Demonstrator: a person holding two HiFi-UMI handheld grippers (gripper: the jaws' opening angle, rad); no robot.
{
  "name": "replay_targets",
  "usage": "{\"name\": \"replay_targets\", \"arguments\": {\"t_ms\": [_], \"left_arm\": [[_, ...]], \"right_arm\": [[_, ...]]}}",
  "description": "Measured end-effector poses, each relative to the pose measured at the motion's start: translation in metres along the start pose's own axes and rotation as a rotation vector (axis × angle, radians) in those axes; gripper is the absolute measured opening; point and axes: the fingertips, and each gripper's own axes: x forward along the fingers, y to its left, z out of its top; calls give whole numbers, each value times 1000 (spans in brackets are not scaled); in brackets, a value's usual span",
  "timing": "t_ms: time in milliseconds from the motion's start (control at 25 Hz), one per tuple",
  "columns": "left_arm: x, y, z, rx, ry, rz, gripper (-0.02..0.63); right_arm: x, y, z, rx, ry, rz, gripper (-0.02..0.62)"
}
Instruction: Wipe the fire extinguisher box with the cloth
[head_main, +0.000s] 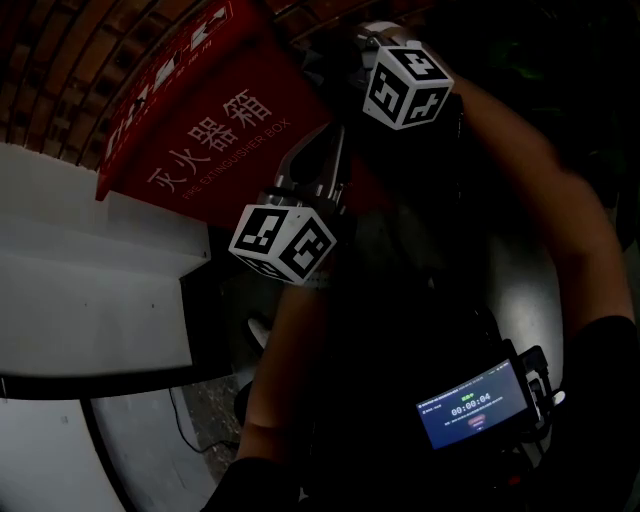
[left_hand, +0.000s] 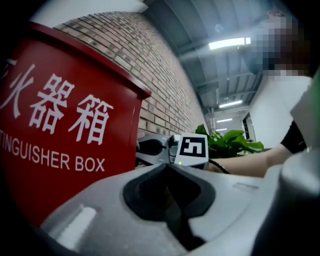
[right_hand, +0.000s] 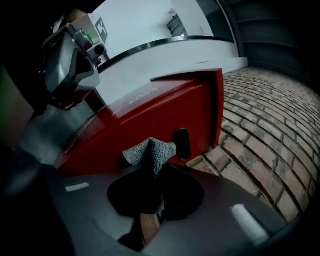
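right gripper (right_hand: 154, 169) is clamped on the grey cloth (right_hand: 151, 150), jaws pinched tight with a wad of it poking out past the tips. the cloth is at the red fire extinguisher box (head_main: 215, 130), in front of the box's plain side face and just beside the black fitting (right_hand: 182, 143) on that face. i can't tell whether it touches the red panel or sits just off it. left gripper (left_hand: 169, 169) has its jaws closed together, pads meeting at a seam, nothing between them. it hangs just beside the box's lettered front face, near the corner where that face meets the side one. in the head view the left gripper sits below the box's lettering and the right gripper is off the box's upper right corner. a brick wall (left_hand: 160, 75) runs behind the box and a green plant (left_hand: 230, 142) shows past the box's far side. a small lit screen (head_main: 472, 405) sits well apart from the box, down by my body.
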Motion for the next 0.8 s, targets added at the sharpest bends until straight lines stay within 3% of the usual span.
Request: {"name": "replay_targets", "arguments": {"t_ms": [440,800], "left_arm": [[-5,24,-59,27,67,79,0],[-8,24,-104,4,113,82,2]], "right_arm": [[20,36,-13,-194,183,86,29],[20,78,-32,-167,188,157,31]]}}
